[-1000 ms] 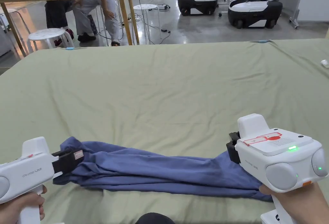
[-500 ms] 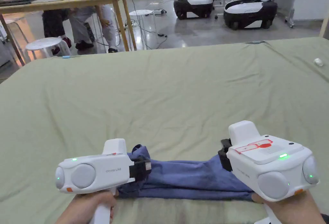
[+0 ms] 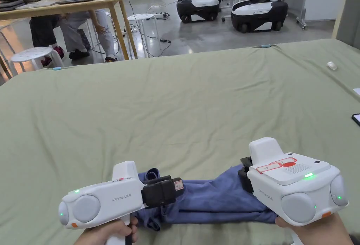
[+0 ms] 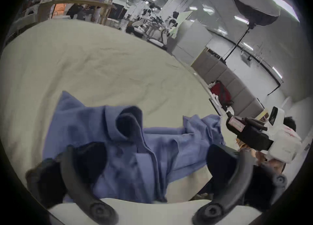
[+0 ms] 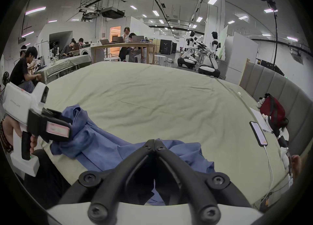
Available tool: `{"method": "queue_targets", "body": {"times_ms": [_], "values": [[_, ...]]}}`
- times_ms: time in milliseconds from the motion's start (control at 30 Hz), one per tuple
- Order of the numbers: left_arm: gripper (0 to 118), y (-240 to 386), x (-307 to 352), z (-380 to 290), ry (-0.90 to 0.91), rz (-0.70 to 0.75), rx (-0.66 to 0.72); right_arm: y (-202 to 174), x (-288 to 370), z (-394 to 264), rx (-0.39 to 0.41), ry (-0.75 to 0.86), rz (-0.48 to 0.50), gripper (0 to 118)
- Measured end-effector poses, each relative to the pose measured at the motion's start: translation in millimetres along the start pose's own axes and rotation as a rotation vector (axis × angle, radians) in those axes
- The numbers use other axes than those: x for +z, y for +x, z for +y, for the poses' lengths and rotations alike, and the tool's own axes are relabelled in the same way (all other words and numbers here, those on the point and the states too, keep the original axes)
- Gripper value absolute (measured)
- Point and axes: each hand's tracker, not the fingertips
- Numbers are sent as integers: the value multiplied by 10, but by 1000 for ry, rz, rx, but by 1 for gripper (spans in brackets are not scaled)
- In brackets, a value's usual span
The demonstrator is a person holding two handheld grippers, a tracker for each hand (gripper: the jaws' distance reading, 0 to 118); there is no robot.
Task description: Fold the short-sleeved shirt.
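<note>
- Since earlier, our left gripper [image 4: 152,164] had swung inward over the shirt [image 3: 214,200], jaws spread wide, gripping nothing.
- Our right gripper [image 5: 155,141] pinched the shirt's edge, jaws closed; its tips were hidden in the head view.

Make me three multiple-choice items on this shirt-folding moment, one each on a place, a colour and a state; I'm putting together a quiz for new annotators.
1. Where does the shirt lie?
A. on the near edge of the green sheet
B. on the wooden table
C. on the floor

2. What colour is the shirt?
A. red
B. blue
C. white

3. How do the jaws of the left gripper stand?
A. closed tight
B. wide apart
C. hidden

Answers:
1. A, the head view shows it bunched on the sheet close to the person.
2. B, it is blue in all three views.
3. B, the left gripper view shows them spread with the shirt lying between; the right gripper is the one closed.
</note>
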Motion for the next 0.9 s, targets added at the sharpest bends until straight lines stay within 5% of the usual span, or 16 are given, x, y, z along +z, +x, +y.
{"method": "queue_targets", "body": {"times_ms": [100,133,200,267,900], "values": [[117,-20,215,115,21,85,-102,-15,-7,13,5,2,5,0],[107,-48,301,148,42,92,-124,-22,-6,17,5,3,6,0],[71,-151,451,195,81,101,-127,-32,-16,13,0,5,13,0],[1,-240,539,204,100,107,-118,-58,-28,13,1,5,19,0],[0,165,-710,-177,-128,35,-151,12,73,26,-3,2,3,0]]}}
